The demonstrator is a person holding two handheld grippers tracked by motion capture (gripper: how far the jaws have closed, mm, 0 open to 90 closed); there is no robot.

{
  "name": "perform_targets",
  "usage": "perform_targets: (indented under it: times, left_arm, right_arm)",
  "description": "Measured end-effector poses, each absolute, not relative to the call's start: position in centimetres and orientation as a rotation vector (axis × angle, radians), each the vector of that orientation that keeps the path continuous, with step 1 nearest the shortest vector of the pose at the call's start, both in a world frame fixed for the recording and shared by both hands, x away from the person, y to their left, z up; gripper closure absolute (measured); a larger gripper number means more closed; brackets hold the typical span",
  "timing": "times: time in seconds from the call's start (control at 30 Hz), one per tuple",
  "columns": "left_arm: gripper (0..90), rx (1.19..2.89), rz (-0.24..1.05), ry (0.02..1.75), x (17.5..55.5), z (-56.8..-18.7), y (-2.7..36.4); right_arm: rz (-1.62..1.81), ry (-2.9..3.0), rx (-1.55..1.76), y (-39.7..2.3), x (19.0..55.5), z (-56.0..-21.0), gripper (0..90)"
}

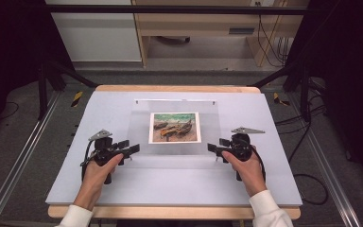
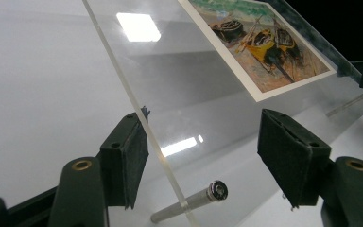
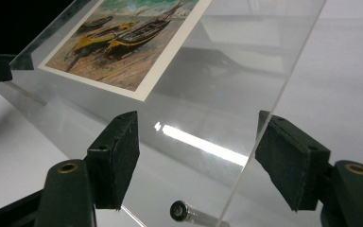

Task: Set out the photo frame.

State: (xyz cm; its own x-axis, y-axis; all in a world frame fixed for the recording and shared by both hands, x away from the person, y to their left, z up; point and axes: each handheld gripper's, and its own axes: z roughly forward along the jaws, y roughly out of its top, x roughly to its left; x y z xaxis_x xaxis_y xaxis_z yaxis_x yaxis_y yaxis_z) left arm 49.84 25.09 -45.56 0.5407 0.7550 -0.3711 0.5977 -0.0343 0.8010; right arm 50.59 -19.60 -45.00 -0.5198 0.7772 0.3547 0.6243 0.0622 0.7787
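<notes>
High view: clear acrylic panel (image 1: pixel 172 130) with boat print (image 1: pixel 175 127) lies centred on the grey board (image 1: pixel 123 187); left gripper (image 1: pixel 131 149) and right gripper (image 1: pixel 212 149) flank its near corners, presumably to lift it evenly.

Left gripper view: jaws wide apart, straddling the panel's edge (image 2: pixel 137 111), one pad touching, no clamp yet; metal standoff (image 2: pixel 189 202) beneath.

Right gripper view: jaws likewise apart around the panel's edge (image 3: pixel 283 90), nothing held.
</notes>
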Motion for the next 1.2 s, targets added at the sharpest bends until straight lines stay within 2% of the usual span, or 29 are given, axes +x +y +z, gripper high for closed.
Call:
perform_targets:
  times: [0.27,1.2]
  left_arm:
    - [40.0,1.716,0.195,1.144,49.2,-45.4,25.4]
    - [51.1,1.734,0.295,1.151,46.0,-45.0,25.2]
  right_arm:
    - [1.433,2.160,1.405,-19.6,49.5,-44.8,35.6]
    - [1.344,2.136,1.304,-19.6,46.0,-44.3,49.7]
